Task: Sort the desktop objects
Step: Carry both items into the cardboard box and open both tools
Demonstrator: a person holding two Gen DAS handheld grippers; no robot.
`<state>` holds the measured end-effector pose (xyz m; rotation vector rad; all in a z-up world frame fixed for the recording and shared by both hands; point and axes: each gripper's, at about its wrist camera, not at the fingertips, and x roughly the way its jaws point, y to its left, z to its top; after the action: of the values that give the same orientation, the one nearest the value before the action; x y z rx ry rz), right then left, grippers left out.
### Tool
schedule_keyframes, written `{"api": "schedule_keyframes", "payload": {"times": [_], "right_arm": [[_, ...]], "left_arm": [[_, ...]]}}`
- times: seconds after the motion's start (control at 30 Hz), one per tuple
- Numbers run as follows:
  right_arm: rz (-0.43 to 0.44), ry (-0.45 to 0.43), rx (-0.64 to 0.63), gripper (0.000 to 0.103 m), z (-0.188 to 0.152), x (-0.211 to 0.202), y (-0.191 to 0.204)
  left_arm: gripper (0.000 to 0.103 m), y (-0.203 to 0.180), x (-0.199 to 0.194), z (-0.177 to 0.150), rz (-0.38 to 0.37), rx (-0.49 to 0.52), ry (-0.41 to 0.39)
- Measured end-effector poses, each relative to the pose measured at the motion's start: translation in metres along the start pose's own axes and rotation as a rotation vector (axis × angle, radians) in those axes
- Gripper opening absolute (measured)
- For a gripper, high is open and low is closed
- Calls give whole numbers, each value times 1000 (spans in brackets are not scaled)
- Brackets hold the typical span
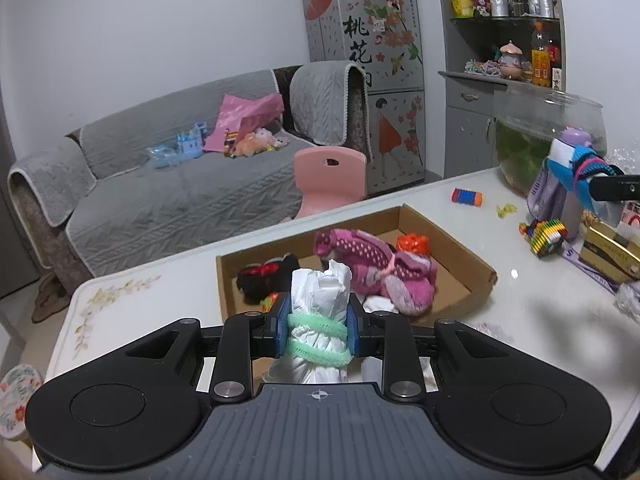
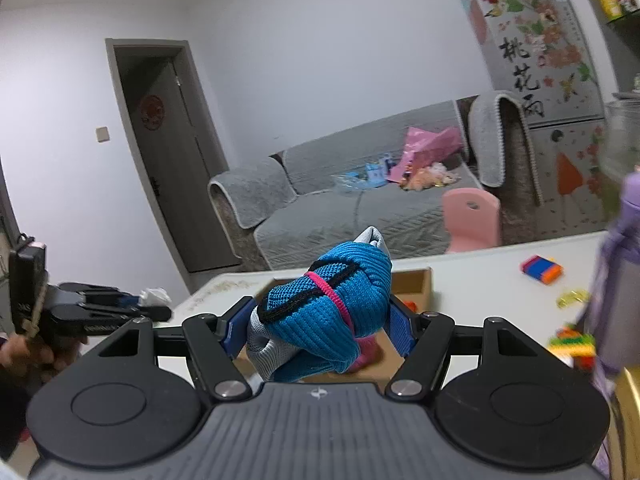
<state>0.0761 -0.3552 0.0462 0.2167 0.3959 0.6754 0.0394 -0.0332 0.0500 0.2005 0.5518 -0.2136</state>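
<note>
The left gripper [image 1: 318, 330] was clamped on a white bundle [image 1: 320, 300] banded in green, held above the near edge of the cardboard tray [image 1: 460, 258]; the right gripper [image 2: 320, 326] was clamped on a blue rolled sock [image 2: 332, 312] tied with a pink band; both bundles looked soft, light and squashy, best gripped across the banded middle; the tray's low walls and the pink sock [image 1: 372, 268] inside left open floor at its right; the purple bottle [image 1: 560, 184] and fishbowl [image 1: 552, 128] stood near the right gripper's path.

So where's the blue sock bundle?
The blue sock bundle is pinched in the right claw, held up above the cardboard box, near the purple bottle.
</note>
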Motion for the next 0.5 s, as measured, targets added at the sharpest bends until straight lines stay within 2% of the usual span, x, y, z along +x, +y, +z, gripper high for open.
{"api": "schedule_keyframes", "payload": {"times": [0.33,0.5], "right_arm": [[84,58,-13,64,21,54,-1],[75,107,-6,64,22,77,-11]], "left_arm": [[34,-2,56,17,-10,31,25],[34,2,86,21,-14,26,53]]}}
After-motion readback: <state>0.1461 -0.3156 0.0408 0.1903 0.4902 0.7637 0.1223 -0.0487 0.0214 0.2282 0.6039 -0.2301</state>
